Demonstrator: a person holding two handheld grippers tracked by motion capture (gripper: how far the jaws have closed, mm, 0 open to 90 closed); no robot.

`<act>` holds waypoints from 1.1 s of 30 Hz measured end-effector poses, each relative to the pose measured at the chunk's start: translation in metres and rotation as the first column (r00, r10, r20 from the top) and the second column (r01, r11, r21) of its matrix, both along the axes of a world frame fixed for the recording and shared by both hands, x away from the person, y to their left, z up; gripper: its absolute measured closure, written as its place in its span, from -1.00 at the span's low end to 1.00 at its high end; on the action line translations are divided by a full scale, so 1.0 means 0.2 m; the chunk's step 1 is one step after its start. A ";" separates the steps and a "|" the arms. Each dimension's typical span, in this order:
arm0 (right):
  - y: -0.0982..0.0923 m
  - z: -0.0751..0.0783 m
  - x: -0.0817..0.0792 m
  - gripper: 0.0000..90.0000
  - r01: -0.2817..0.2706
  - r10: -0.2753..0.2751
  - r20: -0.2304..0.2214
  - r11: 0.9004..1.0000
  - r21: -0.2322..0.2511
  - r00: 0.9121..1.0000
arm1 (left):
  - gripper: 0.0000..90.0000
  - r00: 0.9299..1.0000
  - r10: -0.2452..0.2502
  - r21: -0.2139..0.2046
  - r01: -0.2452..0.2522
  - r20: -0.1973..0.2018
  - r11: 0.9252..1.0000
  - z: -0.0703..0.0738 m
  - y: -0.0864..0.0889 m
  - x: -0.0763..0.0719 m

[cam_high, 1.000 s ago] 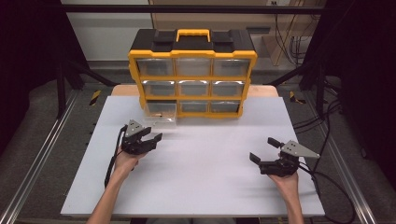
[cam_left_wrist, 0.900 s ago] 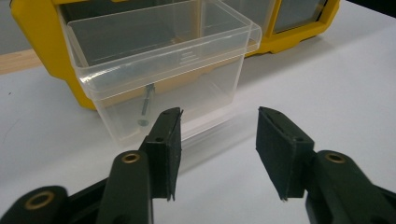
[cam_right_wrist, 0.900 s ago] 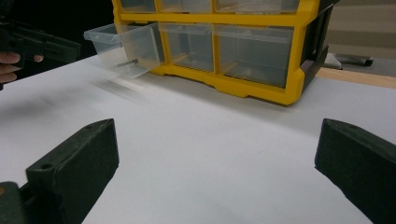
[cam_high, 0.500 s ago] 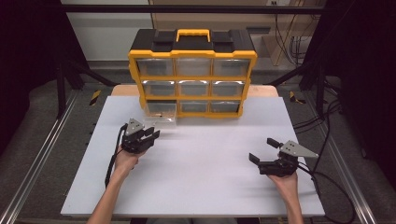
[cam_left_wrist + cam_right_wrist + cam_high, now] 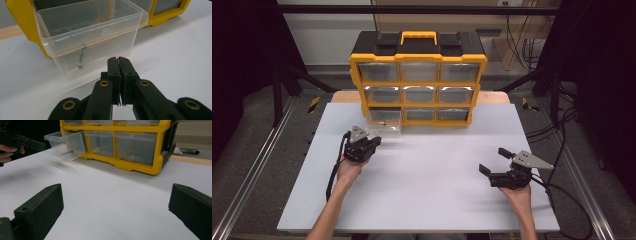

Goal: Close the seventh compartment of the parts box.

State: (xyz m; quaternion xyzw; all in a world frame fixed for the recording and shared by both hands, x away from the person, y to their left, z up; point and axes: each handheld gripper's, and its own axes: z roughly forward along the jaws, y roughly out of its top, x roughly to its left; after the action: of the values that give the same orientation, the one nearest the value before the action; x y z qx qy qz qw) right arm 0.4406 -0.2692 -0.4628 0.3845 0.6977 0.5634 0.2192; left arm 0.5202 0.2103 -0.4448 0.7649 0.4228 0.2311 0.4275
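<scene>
A yellow and black drawer cabinet [image 5: 418, 75] stands at the back of the white table [image 5: 427, 200]. Its bottom-left clear drawer [image 5: 384, 120] is pulled out, and a single screw [image 5: 81, 58] lies inside it. My left gripper [image 5: 376, 141] sits just in front of that drawer [image 5: 92, 32]. Its jaws have just been closing and now stand shut [image 5: 118, 60], pad against pad, with nothing between them. At the right front of the table my right gripper [image 5: 492, 160] is open and empty, its jaws [image 5: 116, 202] wide apart and pointing towards the cabinet [image 5: 140, 145].
The cabinet's other clear drawers are pushed in. Bare white tabletop lies between the two grippers. Black cables [image 5: 562, 200] trail off the table's right side. Metal rails [image 5: 252, 170] run along the floor on both sides.
The left gripper's jaws have come together from open to shut, with nothing caught in them. Both hands have stayed in place.
</scene>
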 end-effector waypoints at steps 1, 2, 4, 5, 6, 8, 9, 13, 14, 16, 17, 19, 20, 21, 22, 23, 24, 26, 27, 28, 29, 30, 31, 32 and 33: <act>0.00 0.00 0.00 -0.99 -0.001 0.001 -0.004 1.000 0.001 1.000 | 0.95 1.000 0.003 -0.001 -0.003 -0.001 1.000 0.00 0.00 0.00; 0.00 0.00 0.00 -0.99 -0.001 0.001 -0.002 1.000 0.000 1.000 | 0.97 1.000 0.004 -0.002 -0.004 -0.001 1.000 0.00 0.00 0.01; 0.00 0.00 0.00 -0.99 -0.002 0.002 -0.001 1.000 0.000 1.000 | 0.98 1.000 0.005 0.001 -0.005 -0.002 1.000 -0.01 0.00 0.02; 0.00 0.00 0.00 -0.99 -0.001 0.001 -0.001 1.000 0.000 1.000 | 0.98 1.000 0.006 0.002 -0.006 -0.002 1.000 -0.01 0.00 0.02; 0.00 0.00 0.00 -0.99 -0.001 0.001 -0.002 1.000 -0.001 1.000 | 0.98 1.000 0.006 0.002 -0.006 -0.003 1.000 -0.01 0.00 0.02; 0.00 0.00 0.00 -0.99 -0.001 0.001 0.003 1.000 -0.004 1.000 | 0.98 1.000 0.009 0.004 -0.009 -0.003 1.000 -0.02 -0.01 0.03; 0.00 0.00 0.00 -0.99 -0.001 0.001 0.003 1.000 -0.004 1.000 | 0.98 1.000 0.009 0.003 -0.009 -0.002 1.000 -0.02 -0.01 0.04; 0.00 0.00 0.00 -0.99 -0.001 0.001 -0.002 1.000 -0.005 1.000 | 0.98 1.000 0.006 0.005 -0.006 -0.005 1.000 -0.01 -0.01 0.06; 0.00 0.00 0.00 -0.99 -0.001 0.001 -0.002 1.000 -0.005 1.000 | 0.98 1.000 0.006 0.006 -0.006 -0.005 1.000 -0.01 -0.01 0.06; 0.00 0.00 0.00 -0.99 -0.001 0.001 -0.003 1.000 -0.005 1.000 | 0.98 1.000 0.005 0.008 -0.005 -0.006 1.000 -0.02 -0.01 0.07; 0.00 0.00 0.00 -0.99 -0.001 0.001 -0.004 1.000 -0.005 1.000 | 0.98 1.000 0.005 0.009 -0.005 -0.007 1.000 -0.02 -0.01 0.07; 0.00 0.00 0.00 -0.99 -0.002 0.001 -0.004 1.000 -0.009 1.000 | 0.98 1.000 0.007 0.013 -0.007 -0.010 1.000 -0.02 -0.01 0.08; 0.00 0.00 0.01 -0.99 -0.002 0.002 -0.004 1.000 -0.010 1.000 | 0.98 1.000 0.008 0.013 -0.008 -0.011 1.000 -0.02 -0.01 0.08; 0.00 0.00 0.00 -0.99 0.000 0.000 -0.006 1.000 -0.008 1.000 | 0.98 1.000 0.009 0.014 -0.008 -0.010 1.000 -0.02 -0.01 0.08; 0.00 0.00 0.00 -0.99 0.000 0.000 -0.008 1.000 -0.008 1.000 | 0.98 1.000 0.009 0.016 -0.009 -0.012 1.000 -0.02 -0.01 0.09; 0.00 0.00 0.00 -0.99 0.000 0.000 -0.008 1.000 -0.008 1.000 | 0.98 1.000 0.011 0.015 -0.011 -0.010 1.000 -0.02 -0.01 0.09; 0.00 0.00 0.01 -0.99 0.001 -0.001 -0.004 1.000 -0.010 1.000 | 0.98 1.000 0.011 0.015 -0.011 -0.010 1.000 -0.02 -0.01 0.09; 0.00 0.00 0.00 -0.99 0.001 -0.001 -0.006 1.000 -0.008 1.000 | 0.98 1.000 0.014 0.017 -0.014 -0.010 1.000 -0.02 -0.01 0.10; 0.00 0.00 0.00 -0.99 0.002 -0.002 -0.005 1.000 -0.007 1.000 | 0.98 1.000 0.017 0.016 -0.017 -0.013 1.000 -0.03 -0.01 0.11; 0.00 0.00 0.00 -0.99 0.002 -0.002 -0.005 1.000 -0.007 1.000 | 0.98 1.000 0.018 0.015 -0.018 -0.013 1.000 -0.03 -0.01 0.11; 0.00 0.00 0.00 -0.99 0.002 -0.003 -0.005 1.000 -0.008 1.000 | 0.98 1.000 0.022 0.011 -0.022 -0.013 1.000 -0.03 -0.01 0.12; 0.00 0.00 0.00 -0.99 0.002 -0.002 -0.008 1.000 -0.006 1.000 | 0.98 1.000 0.022 0.012 -0.022 -0.015 1.000 -0.03 -0.01 0.12; 0.00 0.00 0.00 -0.99 0.003 -0.003 -0.008 1.000 -0.008 1.000 | 0.98 1.000 0.023 0.012 -0.023 -0.015 1.000 -0.03 0.00 0.12; 0.00 0.00 0.00 -0.99 0.003 -0.003 -0.008 1.000 -0.008 1.000 | 0.98 1.000 0.022 0.008 -0.022 -0.014 1.000 -0.03 0.00 0.12; 0.00 0.00 0.00 -0.99 0.003 -0.003 -0.010 1.000 -0.008 1.000 | 0.98 1.000 0.022 0.008 -0.022 -0.014 1.000 -0.03 0.00 0.13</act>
State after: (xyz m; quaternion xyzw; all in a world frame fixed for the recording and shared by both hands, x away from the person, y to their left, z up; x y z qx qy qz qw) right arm 0.4410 -0.2692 -0.4637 0.3874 0.7004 0.5584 0.2180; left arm 0.5453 0.2097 -0.4508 0.7633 0.4334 0.2322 0.4191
